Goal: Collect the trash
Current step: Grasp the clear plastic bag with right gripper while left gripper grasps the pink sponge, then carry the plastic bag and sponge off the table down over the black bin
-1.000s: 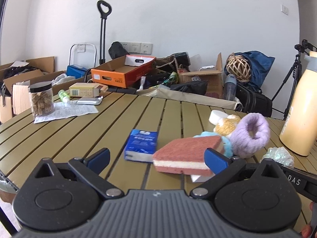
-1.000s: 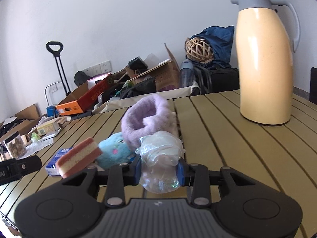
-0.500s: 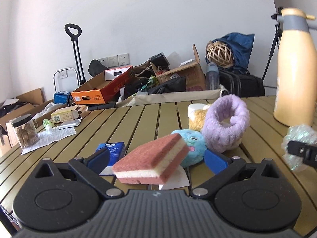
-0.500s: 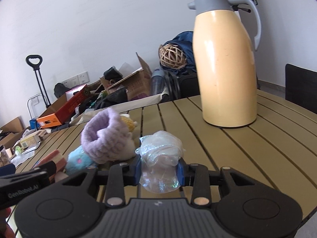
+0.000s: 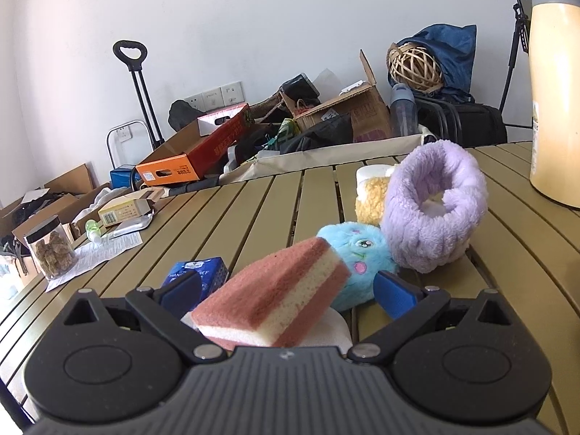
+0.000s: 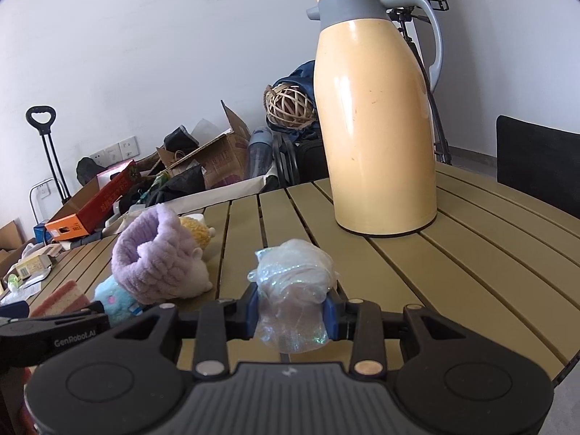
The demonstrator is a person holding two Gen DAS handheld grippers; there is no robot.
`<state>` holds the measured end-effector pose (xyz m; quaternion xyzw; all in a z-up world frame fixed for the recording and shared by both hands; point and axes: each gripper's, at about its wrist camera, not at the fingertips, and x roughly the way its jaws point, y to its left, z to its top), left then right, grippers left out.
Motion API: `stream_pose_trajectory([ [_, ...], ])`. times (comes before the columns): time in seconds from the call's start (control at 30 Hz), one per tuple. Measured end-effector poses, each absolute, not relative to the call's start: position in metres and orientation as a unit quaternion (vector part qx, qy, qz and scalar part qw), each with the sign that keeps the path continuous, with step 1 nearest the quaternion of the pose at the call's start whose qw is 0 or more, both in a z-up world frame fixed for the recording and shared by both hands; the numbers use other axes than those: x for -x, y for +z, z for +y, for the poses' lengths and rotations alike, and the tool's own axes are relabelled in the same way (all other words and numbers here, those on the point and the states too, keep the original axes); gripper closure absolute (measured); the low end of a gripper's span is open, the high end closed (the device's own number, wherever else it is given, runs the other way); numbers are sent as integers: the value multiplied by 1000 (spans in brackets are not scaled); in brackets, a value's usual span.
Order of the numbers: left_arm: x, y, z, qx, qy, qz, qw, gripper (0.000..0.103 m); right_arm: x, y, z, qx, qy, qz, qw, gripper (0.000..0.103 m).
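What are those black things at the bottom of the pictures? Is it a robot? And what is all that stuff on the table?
It is not a robot. A person holds a hand-held gripper in each hand, like big tongs with two blue-tipped fingers. A small camera sits on each one and looks along its fingers, so each picture shows what one tool sees.

The left hand-held gripper is open, with a pink sponge between its fingers. The right hand-held gripper is squeezed shut on a crumpled plastic wrapper, which looks like trash being collected.

On the slatted table you can see a tall yellow jug, a fluffy purple band, a blue plush toy, a blue tissue pack and a jar.
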<state>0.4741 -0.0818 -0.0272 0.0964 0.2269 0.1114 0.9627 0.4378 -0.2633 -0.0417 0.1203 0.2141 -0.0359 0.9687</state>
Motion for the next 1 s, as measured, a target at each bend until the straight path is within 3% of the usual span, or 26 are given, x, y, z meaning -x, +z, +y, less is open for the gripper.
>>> stream_pose_trajectory([
  [0.1, -479, -29, -80, -91, 108, 233, 962, 2, -438, -42, -262, -113, -36, 214, 970, 69],
  [0.23, -484, -30, -73, -78, 108, 244, 961, 25, -437, -42, -265, -115, -39, 214, 969, 69],
  [0.47, -472, -22, -71, -83, 100, 216, 968, 49, -437, -42, -264, -116, -37, 213, 969, 69],
  [0.77, -456, -5, -56, -61, 103, 179, 977, 65, -435, -41, -261, -119, -31, 209, 970, 69],
  [1.0, -439, 12, -38, -28, 110, 156, 981, 67, -435, -39, -255, -122, -24, 206, 971, 69],
])
